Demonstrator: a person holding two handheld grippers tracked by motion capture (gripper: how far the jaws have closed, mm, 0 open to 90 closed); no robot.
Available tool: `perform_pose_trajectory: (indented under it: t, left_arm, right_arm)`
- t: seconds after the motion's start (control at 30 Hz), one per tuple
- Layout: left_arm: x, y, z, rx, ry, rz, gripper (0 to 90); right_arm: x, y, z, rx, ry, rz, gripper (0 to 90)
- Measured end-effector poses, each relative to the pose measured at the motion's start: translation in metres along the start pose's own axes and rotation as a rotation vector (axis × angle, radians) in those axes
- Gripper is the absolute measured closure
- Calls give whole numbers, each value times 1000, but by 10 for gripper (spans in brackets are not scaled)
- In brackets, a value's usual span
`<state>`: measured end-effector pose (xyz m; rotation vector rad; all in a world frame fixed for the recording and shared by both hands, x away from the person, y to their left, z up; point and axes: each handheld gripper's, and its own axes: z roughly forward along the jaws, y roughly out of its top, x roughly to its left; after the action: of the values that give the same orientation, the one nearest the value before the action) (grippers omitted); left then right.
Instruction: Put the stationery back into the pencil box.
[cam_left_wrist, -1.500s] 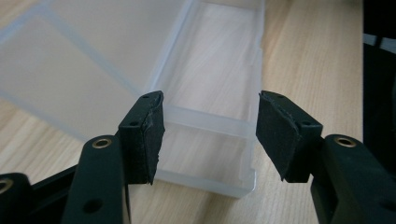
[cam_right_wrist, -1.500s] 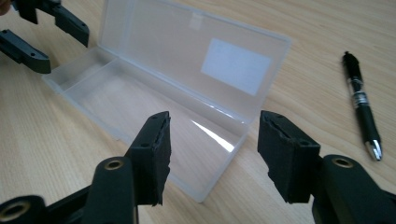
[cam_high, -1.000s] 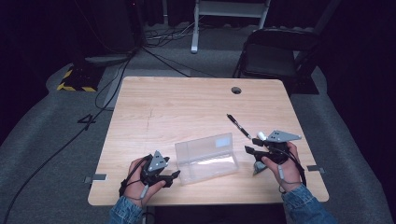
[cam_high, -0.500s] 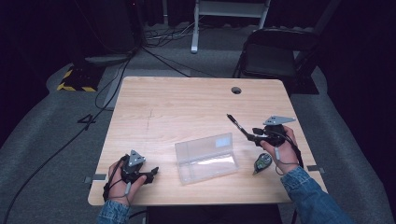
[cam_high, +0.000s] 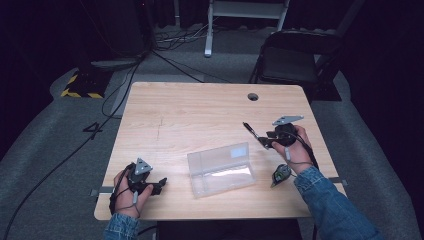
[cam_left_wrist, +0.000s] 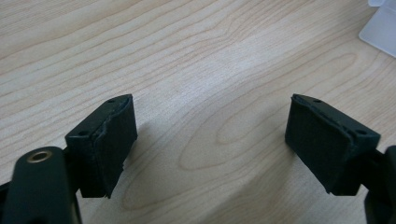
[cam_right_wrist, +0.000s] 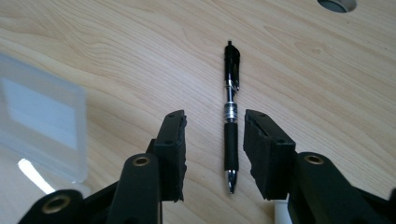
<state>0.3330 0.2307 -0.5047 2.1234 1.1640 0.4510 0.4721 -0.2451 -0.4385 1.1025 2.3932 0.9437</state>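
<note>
Looking down from the high view, a wooden table (cam_high: 200, 115) carries a clear plastic case (cam_high: 220, 169) lying near the middle of its near edge, and a black pen (cam_high: 254, 134) toward its right edge. The right claw (cam_high: 266, 142) sits at the pen's near end, held by a hand in a denim sleeve (cam_high: 335, 210); the left claw (cam_high: 159, 185) rests low by the near left corner, well apart from the case. A small dark object (cam_high: 281, 174) lies near the right wrist; what it is cannot be told. A round grommet hole (cam_high: 253, 96) sits near the far edge. From the left gripper view, the left claw (cam_left_wrist: 210, 140) stands wide over bare wood with nothing between its pads; its jaws have just been opening, and a corner of the case (cam_left_wrist: 380, 28) shows at the upper right. From the right gripper view, the right claw (cam_right_wrist: 212, 156) straddles the pen (cam_right_wrist: 230, 116) around its grip; the jaws have just been closing, narrow now, with gaps still visible beside the barrel. The case (cam_right_wrist: 39, 116) lies to the left.
</note>
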Motion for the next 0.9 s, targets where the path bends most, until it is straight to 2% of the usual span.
perform_pose_trajectory:
  t: [0.2,0.4,0.67,0.8,0.9]
  left_arm:
    - [0,1,1,6,-7,-5,155]
    - [0,1,1,3,-7,-9,155]
    - [1,1,1,5,-1,2,153]
    - [1,1,1,5,-1,3,153]
    - [1,1,1,5,-1,3,153]
  right_arm:
    - [-4,0,19,54,-17,-22,625]
    - [-9,-3,34,133,-32,17,653]
    - [-12,-5,45,172,-22,36,683]
    - [-13,-6,49,186,-12,51,730]
    - [-11,-4,49,192,-21,35,805]
